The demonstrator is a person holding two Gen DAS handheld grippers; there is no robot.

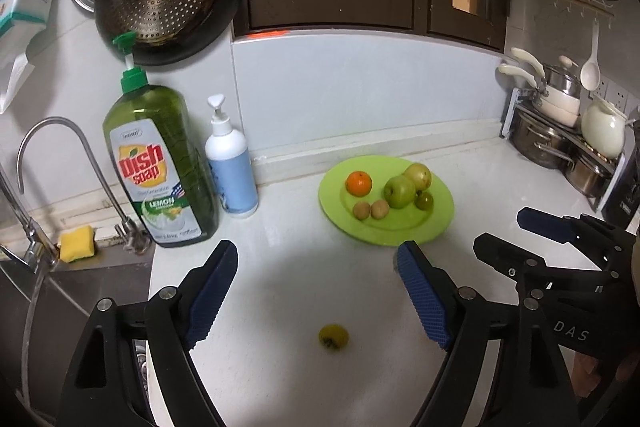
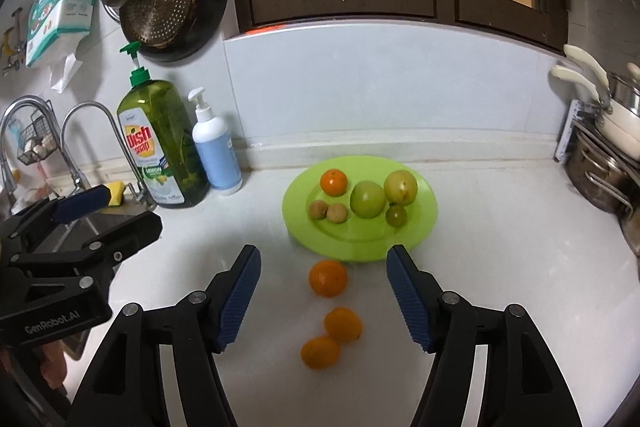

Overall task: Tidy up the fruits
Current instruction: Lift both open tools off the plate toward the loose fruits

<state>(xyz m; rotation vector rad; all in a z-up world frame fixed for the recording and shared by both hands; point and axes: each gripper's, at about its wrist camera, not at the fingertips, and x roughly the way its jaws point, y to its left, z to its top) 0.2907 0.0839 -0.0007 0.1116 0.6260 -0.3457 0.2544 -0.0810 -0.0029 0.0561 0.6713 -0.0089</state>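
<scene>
A green plate (image 1: 438, 213) (image 2: 424, 223) sits on the white counter and holds an orange (image 1: 359, 183) (image 2: 333, 181), two green apples (image 1: 400, 191) (image 2: 367, 199), a small green fruit (image 1: 424, 202) and two small brown fruits (image 1: 371, 209) (image 2: 328, 211). My left gripper (image 1: 316, 291) is open above a small yellow-green fruit (image 1: 333, 337) on the counter. My right gripper (image 2: 324, 291) is open around three loose oranges (image 2: 328, 278) (image 2: 343, 324) (image 2: 320, 352) in front of the plate. The right gripper also shows in the left wrist view (image 1: 508, 231).
A green dish soap bottle (image 1: 160, 163) (image 2: 164, 143) and a white pump bottle (image 1: 232, 167) (image 2: 216, 151) stand at the back left by the sink (image 1: 72, 291) and tap. Pots on a rack (image 1: 560, 131) (image 2: 604, 155) stand at the right. Pans hang on the wall.
</scene>
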